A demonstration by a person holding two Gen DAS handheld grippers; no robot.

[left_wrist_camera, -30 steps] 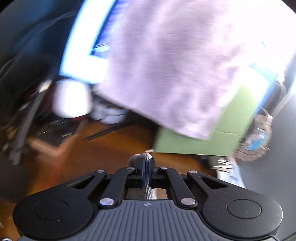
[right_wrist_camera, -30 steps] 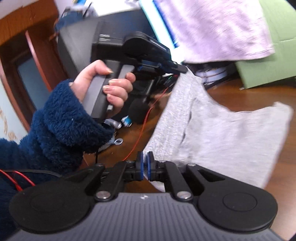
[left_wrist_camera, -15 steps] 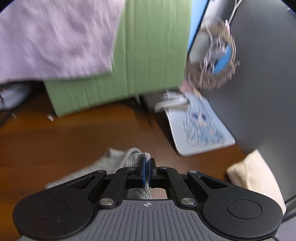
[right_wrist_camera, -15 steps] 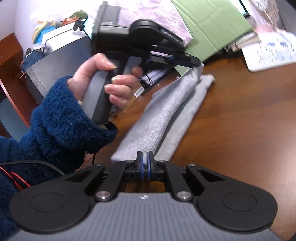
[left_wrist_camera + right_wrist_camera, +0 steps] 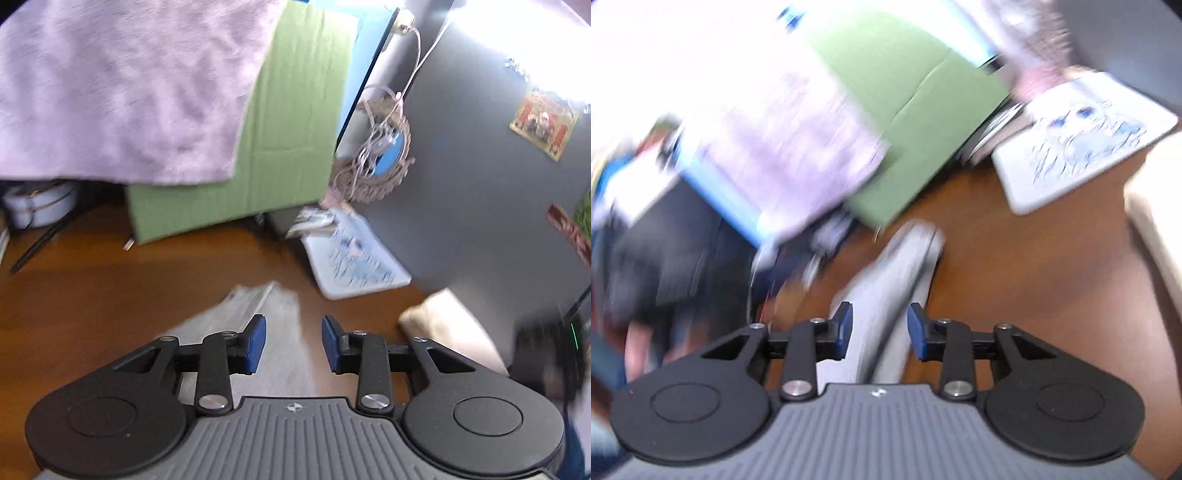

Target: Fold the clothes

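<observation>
Both grippers, left gripper (image 5: 293, 341) and right gripper (image 5: 881, 330), tilt downward, jaws opening over the grey garment (image 5: 280, 332).

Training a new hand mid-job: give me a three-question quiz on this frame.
1. True or false: the left tool grips the grey garment.
2. What does the grey garment lie on? A) the wooden table B) the green cardboard C) the illustrated mat
3. What shows between the right tool's blue pads?

Key:
1. False: its jaws are opening, pads clear of the cloth.
2. A
3. The folded grey garment, lying on the table; those jaws are opening too and do not press it.
</observation>
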